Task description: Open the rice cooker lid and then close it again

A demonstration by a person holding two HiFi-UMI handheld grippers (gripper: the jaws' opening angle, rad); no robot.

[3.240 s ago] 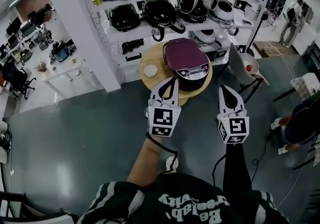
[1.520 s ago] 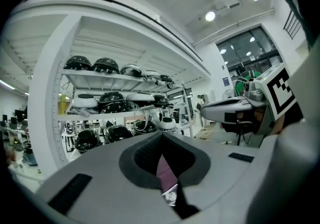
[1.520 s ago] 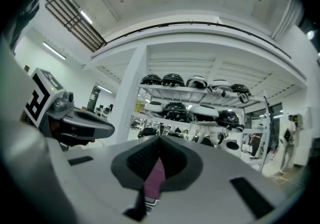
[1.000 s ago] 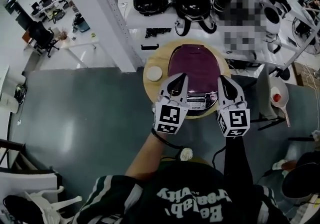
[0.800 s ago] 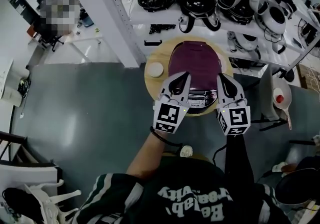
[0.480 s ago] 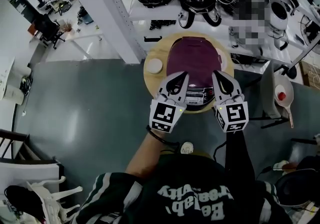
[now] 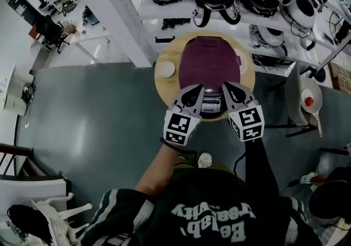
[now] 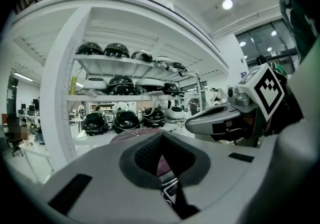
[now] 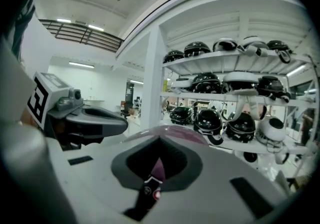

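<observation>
**Head view – both grippers at the cooker's front, lid down**

Head view is showing the rice cooker (image 7: pixel 210 64) sitting on a round wooden table (image 7: pixel 160 85) at upper centre of the frame, its maroon lid lying closed. A small white dish (image 7: pixel 165 69) is resting on the table just left of the cooker.

Left gripper (image 7: pixel 192 92) and right gripper (image 7: pixel 231 89) are hovering side by side at the cooker's near edge – the control panel (image 7: pixel 211 105) is showing between them. Whether either tip is touching the cooker cannot be told.

Left gripper view: the fingers are pressing together with nothing between them, and the maroon lid is showing just beyond. The right gripper is showing at right of that frame.

Right gripper view: the fingers are likewise closed and empty, pointing at the lid.

White shelving (image 7: pixel 164 17) carrying many dark and white cookers is standing behind the table, across the top of the frame.
</observation>
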